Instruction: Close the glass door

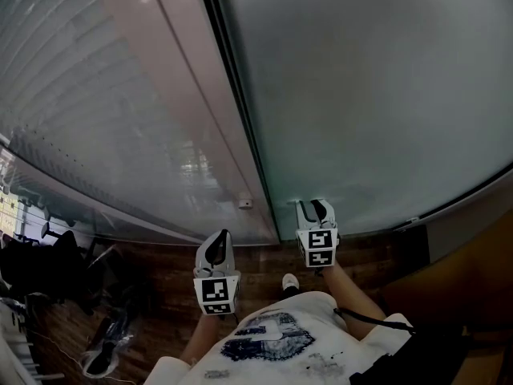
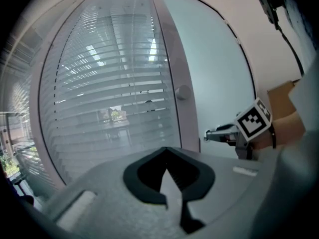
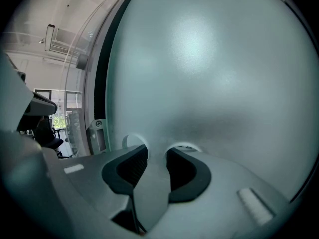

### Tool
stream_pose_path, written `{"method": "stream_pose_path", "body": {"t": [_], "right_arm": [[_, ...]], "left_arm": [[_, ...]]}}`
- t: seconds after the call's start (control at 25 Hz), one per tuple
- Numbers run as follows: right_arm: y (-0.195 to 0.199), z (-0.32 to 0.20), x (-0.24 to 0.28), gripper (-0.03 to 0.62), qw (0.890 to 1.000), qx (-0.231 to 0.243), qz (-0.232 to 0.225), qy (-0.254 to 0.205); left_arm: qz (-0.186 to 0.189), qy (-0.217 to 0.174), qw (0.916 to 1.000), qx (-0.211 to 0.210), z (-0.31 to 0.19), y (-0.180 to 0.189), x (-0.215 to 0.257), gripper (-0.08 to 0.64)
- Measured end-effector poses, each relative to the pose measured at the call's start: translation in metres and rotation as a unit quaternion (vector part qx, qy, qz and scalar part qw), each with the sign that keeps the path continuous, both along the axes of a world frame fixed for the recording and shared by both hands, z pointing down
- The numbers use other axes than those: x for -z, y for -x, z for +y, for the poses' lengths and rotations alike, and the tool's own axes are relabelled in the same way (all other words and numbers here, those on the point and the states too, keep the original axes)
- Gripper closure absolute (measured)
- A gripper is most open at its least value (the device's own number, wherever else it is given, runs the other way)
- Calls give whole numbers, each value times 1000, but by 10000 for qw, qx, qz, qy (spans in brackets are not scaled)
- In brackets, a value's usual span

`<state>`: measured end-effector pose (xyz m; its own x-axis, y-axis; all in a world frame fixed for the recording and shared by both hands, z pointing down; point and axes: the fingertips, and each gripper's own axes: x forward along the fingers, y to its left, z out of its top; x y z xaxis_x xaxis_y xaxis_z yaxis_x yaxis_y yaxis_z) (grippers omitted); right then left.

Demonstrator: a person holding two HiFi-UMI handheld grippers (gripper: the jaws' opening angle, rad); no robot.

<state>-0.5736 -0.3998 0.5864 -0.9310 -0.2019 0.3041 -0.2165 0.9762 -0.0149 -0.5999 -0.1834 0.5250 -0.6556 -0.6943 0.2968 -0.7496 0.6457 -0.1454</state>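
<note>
Frosted glass door [image 1: 385,95] straight ahead of the right gripper [image 3: 157,156], taking up nearly all of that gripper's view. Jaws apart with an open gap and nothing held, only frosted pane showing through between them. Tips right up at the glass, low on the panel, with a pale ring of reflection round each; cannot tell whether actually touching. Dark door edge [image 1: 236,95] just to the left of the right gripper, running up and away along the pane.

Left gripper [image 1: 216,243] beside the right one, on its left and drawn a little further back from the glass. Jaws together, pads meeting at the tips, empty. Ahead of it a clear glass wall [image 1: 96,95] backed by horizontal blinds [image 2: 99,108]. Between that wall and the door, a pale upright post [image 2: 168,59] with a small round knob [image 2: 183,92], up and to the right of the left gripper's tips.

Beneath both grippers, dark wooden floor [image 1: 160,255]. Well off to the left of the left gripper, a black office chair [image 1: 48,263].
</note>
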Motion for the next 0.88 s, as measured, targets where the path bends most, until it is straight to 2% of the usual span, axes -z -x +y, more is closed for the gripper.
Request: {"method": "stream_pose_path", "body": {"t": [0.88], "right_arm": [[0,1,0,467,10000,32,-33,-22]], "left_arm": [[39,41,10000,-7,1,-15,-2,558]]}}
